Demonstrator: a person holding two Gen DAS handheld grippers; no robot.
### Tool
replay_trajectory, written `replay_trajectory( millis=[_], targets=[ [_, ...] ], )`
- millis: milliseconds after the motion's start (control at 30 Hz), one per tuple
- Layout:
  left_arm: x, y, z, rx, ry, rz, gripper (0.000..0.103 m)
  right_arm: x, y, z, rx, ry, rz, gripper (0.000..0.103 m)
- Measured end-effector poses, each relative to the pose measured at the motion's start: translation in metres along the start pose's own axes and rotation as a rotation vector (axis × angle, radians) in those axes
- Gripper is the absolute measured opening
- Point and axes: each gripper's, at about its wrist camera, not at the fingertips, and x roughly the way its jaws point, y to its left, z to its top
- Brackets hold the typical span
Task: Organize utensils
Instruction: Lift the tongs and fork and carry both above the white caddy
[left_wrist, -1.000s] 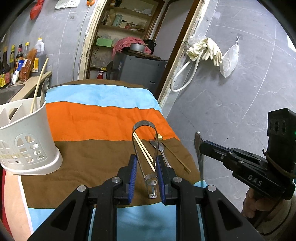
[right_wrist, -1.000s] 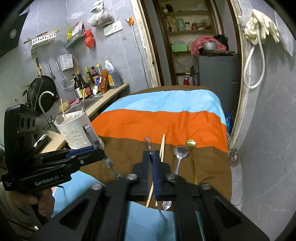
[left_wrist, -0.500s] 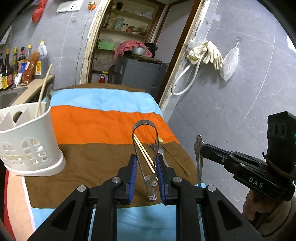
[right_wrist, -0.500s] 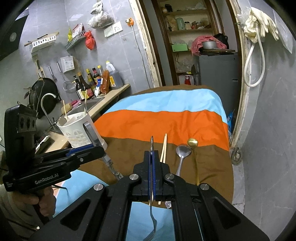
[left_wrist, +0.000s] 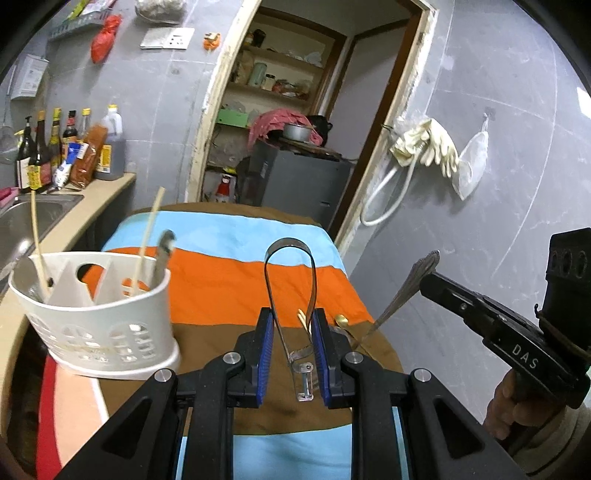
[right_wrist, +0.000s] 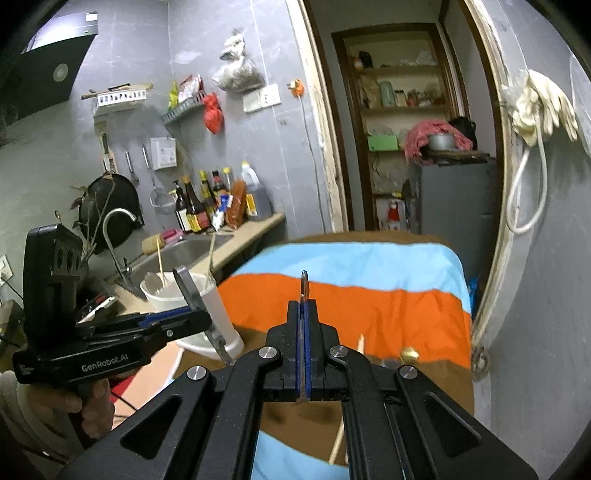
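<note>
Lifted 1 fork (right_wrist: 303, 286) w/ right gripper (right_wrist: 303, 373); left gripper (left_wrist: 293, 354) holds 1 tongs (left_wrist: 290, 280).

Ahead of you a striped cloth (left_wrist: 229, 280) in blue, orange and brown covers the bench. To your left, sauce bottles (right_wrist: 207, 206) stand on the counter beside a steel sink (right_wrist: 184, 254) with a curved faucet (right_wrist: 116, 236). Pale rubber gloves (left_wrist: 428, 146) hang on the right wall, and a grey cabinet (left_wrist: 299, 181) carries a metal pot (left_wrist: 297, 131).
</note>
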Motion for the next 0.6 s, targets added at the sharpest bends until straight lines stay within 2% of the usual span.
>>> replay_trajectory(
  millis=[367, 600],
  targets=[
    [-0.026, 0.033, 0.013, -0.043, -0.032, 0.05, 0.019, 0.018, 0.04, 0.021, -0.046, -0.02, 0.035, 0.002],
    [-0.055, 0.057, 0.04, -0.044, -0.088, 0.093, 0.019, 0.017, 0.068, 0.056, -0.082, -0.08, 0.06, 0.002]
  ],
)
